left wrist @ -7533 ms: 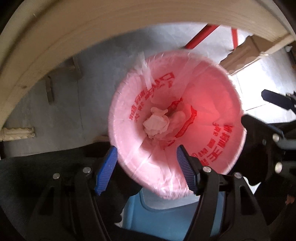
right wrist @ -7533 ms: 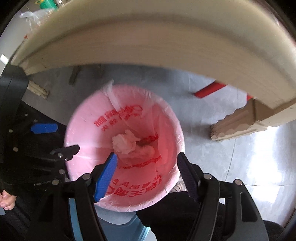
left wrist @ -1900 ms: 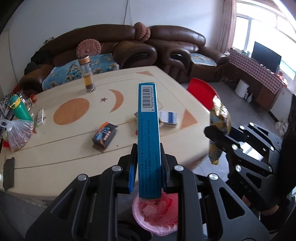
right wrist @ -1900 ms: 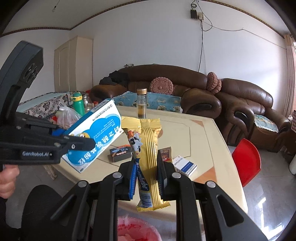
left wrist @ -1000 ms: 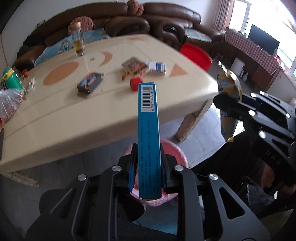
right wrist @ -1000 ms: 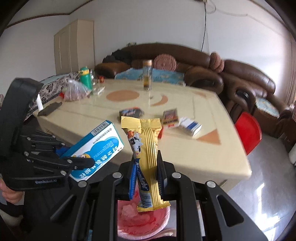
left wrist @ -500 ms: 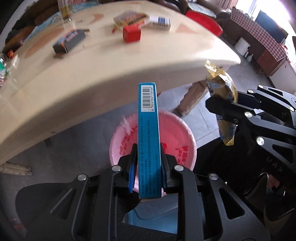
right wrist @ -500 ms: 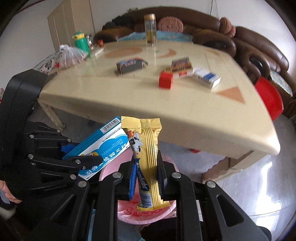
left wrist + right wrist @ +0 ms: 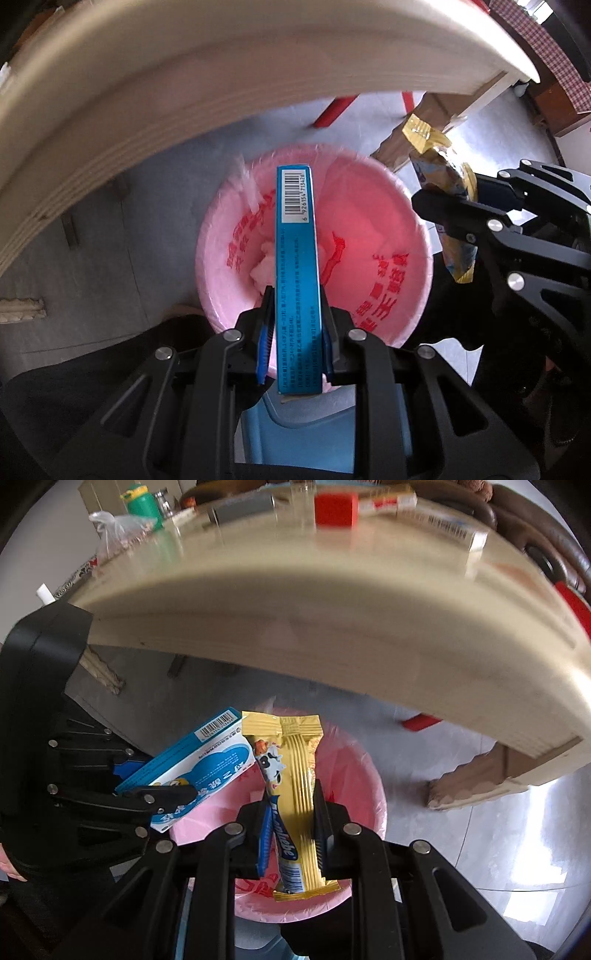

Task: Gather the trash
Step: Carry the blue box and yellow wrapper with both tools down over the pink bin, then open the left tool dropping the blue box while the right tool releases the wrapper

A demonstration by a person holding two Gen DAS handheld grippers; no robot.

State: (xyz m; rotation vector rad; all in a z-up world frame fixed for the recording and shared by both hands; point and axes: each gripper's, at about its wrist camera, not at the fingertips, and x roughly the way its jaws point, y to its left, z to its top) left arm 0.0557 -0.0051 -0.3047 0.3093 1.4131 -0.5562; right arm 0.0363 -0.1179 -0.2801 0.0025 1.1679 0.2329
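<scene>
My left gripper (image 9: 295, 317) is shut on a blue carton (image 9: 297, 273) with a barcode, held upright over the pink-lined trash bin (image 9: 373, 236). Crumpled tissue (image 9: 264, 267) lies in the bin's bottom. My right gripper (image 9: 290, 812) is shut on a yellow snack wrapper (image 9: 295, 797) above the same bin (image 9: 365, 797). The blue carton (image 9: 207, 771) and left gripper (image 9: 147, 794) show at the left of the right wrist view. The wrapper (image 9: 443, 192) and right gripper (image 9: 461, 210) show at the right of the left wrist view.
The beige table edge (image 9: 184, 85) arches just above the bin. On the tabletop sit a red box (image 9: 336, 509), a grey box (image 9: 240, 509), a flat white box (image 9: 447, 526), a green bottle (image 9: 142, 504) and a plastic bag (image 9: 114, 530). A table leg (image 9: 480, 779) stands right.
Both grippers have dropped from table height to below the table edge and tilted down over the pink bin, each still holding its item.
</scene>
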